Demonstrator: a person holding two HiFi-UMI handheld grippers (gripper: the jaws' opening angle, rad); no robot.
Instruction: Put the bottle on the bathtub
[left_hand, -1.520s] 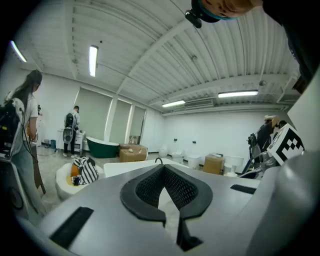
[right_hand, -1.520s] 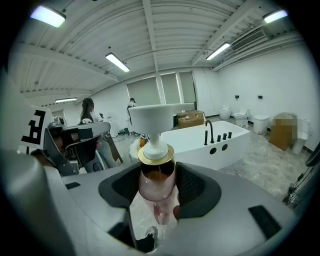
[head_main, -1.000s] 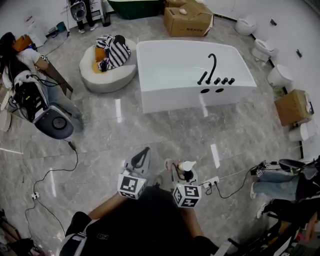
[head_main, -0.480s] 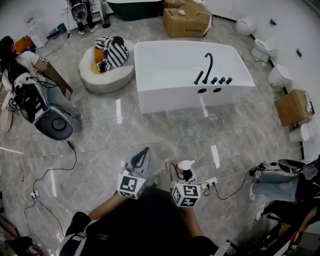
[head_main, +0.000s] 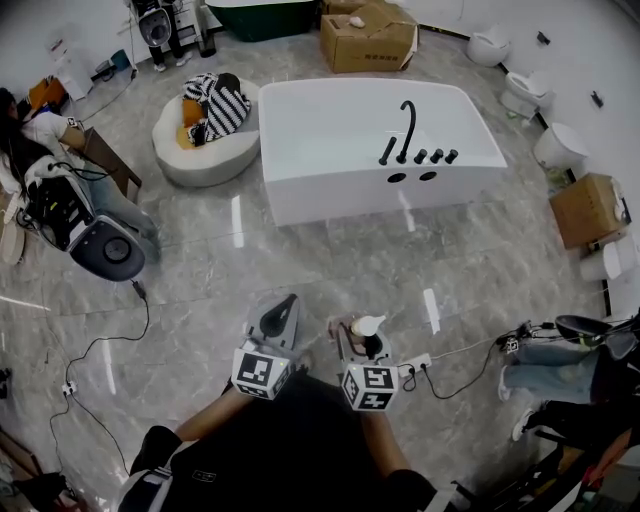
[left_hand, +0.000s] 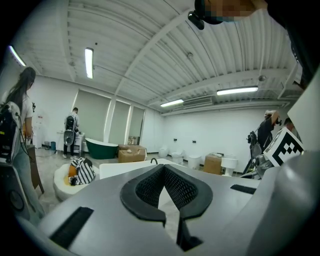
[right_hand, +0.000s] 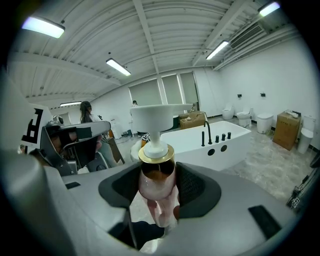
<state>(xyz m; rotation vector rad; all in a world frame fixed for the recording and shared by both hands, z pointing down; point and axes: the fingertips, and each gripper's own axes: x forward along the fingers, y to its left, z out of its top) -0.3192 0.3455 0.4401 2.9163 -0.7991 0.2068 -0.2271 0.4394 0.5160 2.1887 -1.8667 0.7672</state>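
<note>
Pale pink translucent pump bottle with gold collar and white pump head (right_hand: 158, 172) is upright in the right gripper (right_hand: 159, 192), whose dark ribbed pads pinch its body from both sides just under the collar. Gripping there probably leaves the pump free and the base hanging clear, ready to be set down. In the head view the bottle (head_main: 367, 333) is held low in front of the person, over grey marble floor and nowhere near its target. The white rectangular freestanding bathtub (head_main: 300, 195) sits at 12 o'clock from the right gripper (head_main: 363, 346), well apart, so this reads as the carrying stage with placement not started. The black gooseneck tap (head_main: 406, 122) and its knobs take up the tub's right-hand ledge; the bare flat rim beside them looks like the landing spot. The left gripper (head_main: 279, 320) is at 9 o'clock of the right one, just beside it, with jaw tips pressed together on nothing (left_hand: 163, 171), likely just along for the walk. A white power strip with black cable (head_main: 424, 361) lies at 3 o'clock of the bottle, a possible trip risk. A round cream pouffe with striped cushion (head_main: 205, 135) is at 11 o'clock, left of the tub.
</note>
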